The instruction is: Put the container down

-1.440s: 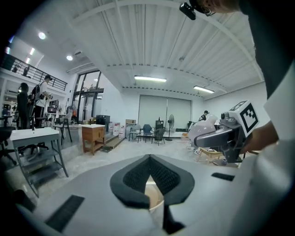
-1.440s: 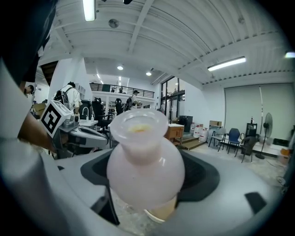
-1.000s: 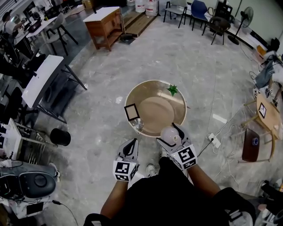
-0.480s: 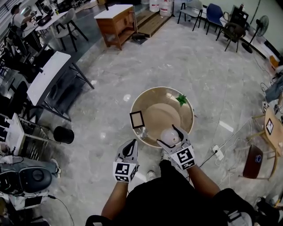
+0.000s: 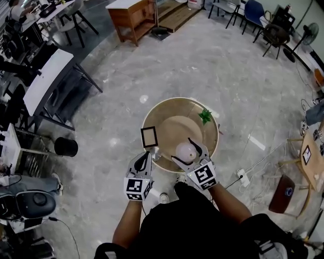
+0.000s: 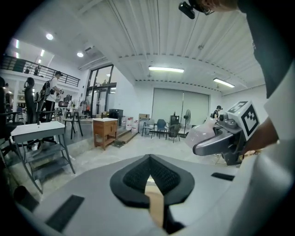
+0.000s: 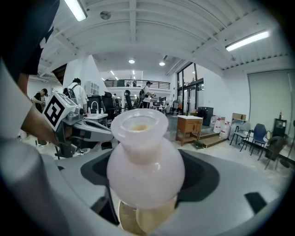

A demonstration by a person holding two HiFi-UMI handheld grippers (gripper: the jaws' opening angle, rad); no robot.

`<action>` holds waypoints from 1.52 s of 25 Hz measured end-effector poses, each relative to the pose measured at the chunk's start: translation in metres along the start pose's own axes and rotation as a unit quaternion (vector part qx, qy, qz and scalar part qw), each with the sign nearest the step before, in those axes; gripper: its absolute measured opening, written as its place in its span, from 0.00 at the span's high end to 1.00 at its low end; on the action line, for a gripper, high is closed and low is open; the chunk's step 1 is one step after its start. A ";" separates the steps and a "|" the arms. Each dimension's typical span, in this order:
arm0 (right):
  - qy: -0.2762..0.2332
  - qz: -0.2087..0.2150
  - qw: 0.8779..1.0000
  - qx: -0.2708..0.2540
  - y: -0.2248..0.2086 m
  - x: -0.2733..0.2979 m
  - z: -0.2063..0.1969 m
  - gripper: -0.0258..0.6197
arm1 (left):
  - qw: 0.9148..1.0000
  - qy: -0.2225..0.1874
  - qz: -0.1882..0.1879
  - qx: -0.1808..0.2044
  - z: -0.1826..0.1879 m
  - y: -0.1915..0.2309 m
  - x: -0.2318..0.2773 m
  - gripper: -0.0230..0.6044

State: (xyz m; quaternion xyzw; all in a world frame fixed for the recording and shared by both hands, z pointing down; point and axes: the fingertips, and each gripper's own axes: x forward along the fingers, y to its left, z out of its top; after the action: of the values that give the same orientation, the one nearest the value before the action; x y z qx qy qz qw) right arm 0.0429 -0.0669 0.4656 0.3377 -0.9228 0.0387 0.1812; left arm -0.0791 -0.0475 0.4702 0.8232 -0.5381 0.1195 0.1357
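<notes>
In the head view a pale, milky round-bellied container point(image 5: 185, 150) hangs over the near part of a round wooden table point(image 5: 154, 110), and my right gripper point(image 5: 183, 150) is shut on it. The right gripper view shows the container point(image 7: 144, 161) upright between the jaws, its flared mouth up. My left gripper point(image 5: 144, 156) is at the table's near-left rim, shut and holding nothing; its pads point(image 6: 138, 177) meet in the left gripper view. That view also catches the container point(image 6: 201, 133) at the right.
On the table stand a small dark picture frame point(image 5: 149, 136) at the left and a green star-shaped thing point(image 5: 205, 116) at the far right. A black bin point(image 5: 66, 146), a white folding table point(image 5: 43, 81), a wooden cabinet point(image 5: 132, 12) and a power strip point(image 5: 243, 178) surround it.
Both grippers have moved forward toward the table. The container has gone from the near rim to over the tabletop, still held.
</notes>
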 end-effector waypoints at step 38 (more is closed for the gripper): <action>0.180 0.117 0.976 -0.017 0.035 0.193 -0.311 0.34 | 0.995 0.081 0.045 -0.030 -0.189 0.124 0.127 0.98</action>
State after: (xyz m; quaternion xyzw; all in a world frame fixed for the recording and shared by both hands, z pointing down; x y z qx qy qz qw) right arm -0.0194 -0.0976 0.8267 0.2115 -0.9087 0.1043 0.3444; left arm -0.1531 -0.1366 0.7020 0.7814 -0.5650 0.1760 0.1980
